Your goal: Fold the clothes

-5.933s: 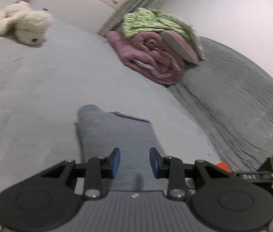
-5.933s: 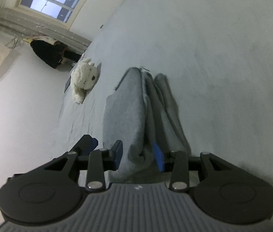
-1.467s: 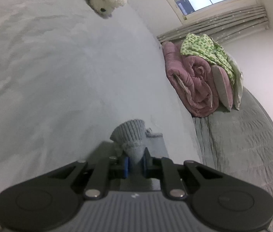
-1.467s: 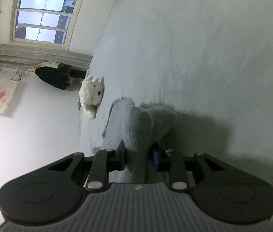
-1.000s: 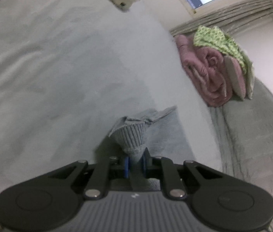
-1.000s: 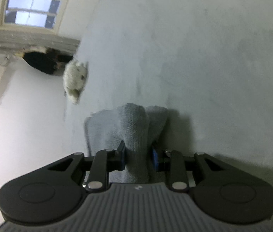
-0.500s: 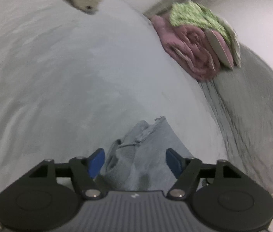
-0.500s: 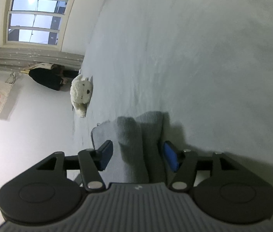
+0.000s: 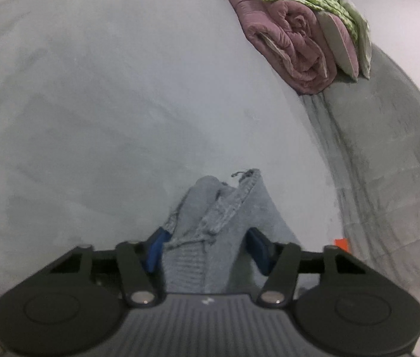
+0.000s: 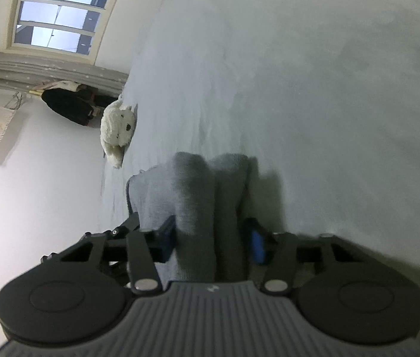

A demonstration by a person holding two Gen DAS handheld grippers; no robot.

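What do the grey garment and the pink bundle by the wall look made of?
Grey garment: knitted, likely wool or acrylic; ribbed hem and a fuzzy matte nap show. Pink bundle: looks like a padded quilt, soft puffy rolled layers with stitched channels; the fibre is unclear.

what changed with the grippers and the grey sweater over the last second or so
Both grippers let go: the left gripper and right gripper, clamped on the grey sweater a second ago, now stand open with its bunched folds loose between the fingers. The sweater has settled onto the bed. The pink blanket and stuffed toy stayed put.
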